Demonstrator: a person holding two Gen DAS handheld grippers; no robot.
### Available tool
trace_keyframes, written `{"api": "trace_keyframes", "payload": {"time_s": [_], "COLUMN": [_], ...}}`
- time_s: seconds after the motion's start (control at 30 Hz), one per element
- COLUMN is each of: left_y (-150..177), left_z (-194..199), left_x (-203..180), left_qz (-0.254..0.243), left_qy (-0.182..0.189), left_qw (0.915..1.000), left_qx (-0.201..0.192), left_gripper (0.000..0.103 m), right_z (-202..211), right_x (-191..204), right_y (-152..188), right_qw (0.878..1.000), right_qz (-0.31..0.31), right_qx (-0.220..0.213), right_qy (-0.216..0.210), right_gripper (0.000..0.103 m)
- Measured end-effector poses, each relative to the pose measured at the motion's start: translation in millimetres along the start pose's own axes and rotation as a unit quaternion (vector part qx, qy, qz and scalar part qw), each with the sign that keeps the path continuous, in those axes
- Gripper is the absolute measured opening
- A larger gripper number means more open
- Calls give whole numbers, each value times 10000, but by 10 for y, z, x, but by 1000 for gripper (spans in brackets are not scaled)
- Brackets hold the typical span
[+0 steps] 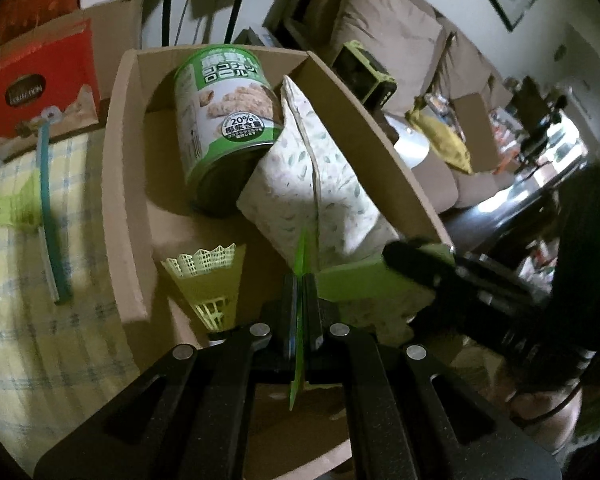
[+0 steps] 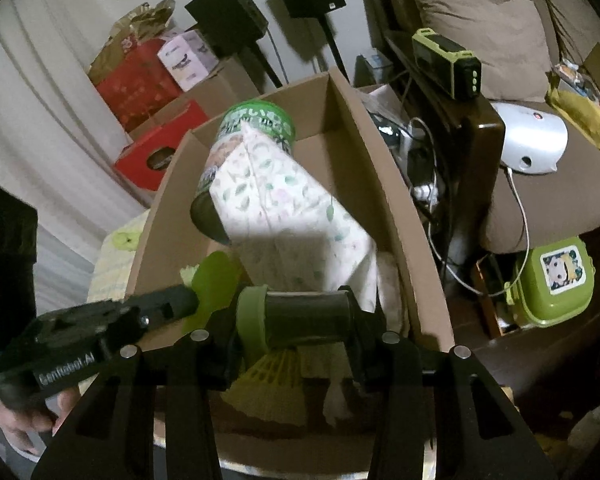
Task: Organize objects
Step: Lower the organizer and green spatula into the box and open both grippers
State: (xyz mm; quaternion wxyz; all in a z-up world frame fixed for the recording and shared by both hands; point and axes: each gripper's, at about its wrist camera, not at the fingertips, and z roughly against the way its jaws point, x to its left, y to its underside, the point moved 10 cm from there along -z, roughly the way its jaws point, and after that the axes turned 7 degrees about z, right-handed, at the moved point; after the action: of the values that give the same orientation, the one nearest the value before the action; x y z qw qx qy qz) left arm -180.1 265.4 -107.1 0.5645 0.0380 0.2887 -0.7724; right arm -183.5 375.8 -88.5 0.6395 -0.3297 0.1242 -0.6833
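An open cardboard box (image 1: 120, 184) (image 2: 384, 184) holds a green-labelled can (image 1: 224, 120) (image 2: 256, 124), a leaf-patterned white packet (image 1: 312, 184) (image 2: 284, 216) leaning on the can, and a yellow shuttlecock (image 1: 208, 280) (image 2: 276, 384). My left gripper (image 1: 300, 312) is shut on a thin flat green piece (image 1: 300, 320), seen edge-on over the box; it shows as a green paddle in the right wrist view (image 2: 212, 280). My right gripper (image 2: 296, 320) is shut on a dark cylinder with a green end (image 2: 300, 316) above the box's near edge.
The box sits on a yellow checked cloth (image 1: 28, 320). A teal strap (image 1: 52, 216) and a red box (image 1: 36, 80) lie left. A sofa (image 2: 540, 20), cables (image 2: 432, 184), a green lunchbox (image 2: 552, 280) and a green-black device (image 2: 448, 64) are right.
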Motion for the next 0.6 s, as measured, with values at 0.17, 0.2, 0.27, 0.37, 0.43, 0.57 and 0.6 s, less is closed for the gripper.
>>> {"api": "trace_keyframes", "payload": {"time_s": [0.17,0.2,0.27,0.37,0.43,0.57,0.6], "left_y": [34,21,19,13,10,-16,-14], "left_z": [59,66,93,149,204,327,366], "left_x": [6,5,4,11,17,25,37], "left_qz": [-151,-139,-113,-50,-10,4,20], "left_qy": [-229,-222,-177,-82,-24,20,44], "left_qw": [9996,9996,9997,9999,9999,9998,9997], "left_qx": [-73,-78,-82,-98,-119,-209,-228], "left_gripper": [2,6,10,14,16,20,23], "right_z": [163,202,274,381,456,539,553], "right_x": [31,39,66,110,155,222,249], "right_y": [-122,-134,-142,-133,-121,-79,-63], "right_qw": [9996,9994,9992,9990,9987,9986,9986], "right_qz": [118,143,200,201,206,222,238], "right_qx": [-204,-240,-290,-373,-445,-472,-471], "right_qy": [176,205,215,170,131,38,11], "right_gripper": [52,52,52,52,52,52,52]}}
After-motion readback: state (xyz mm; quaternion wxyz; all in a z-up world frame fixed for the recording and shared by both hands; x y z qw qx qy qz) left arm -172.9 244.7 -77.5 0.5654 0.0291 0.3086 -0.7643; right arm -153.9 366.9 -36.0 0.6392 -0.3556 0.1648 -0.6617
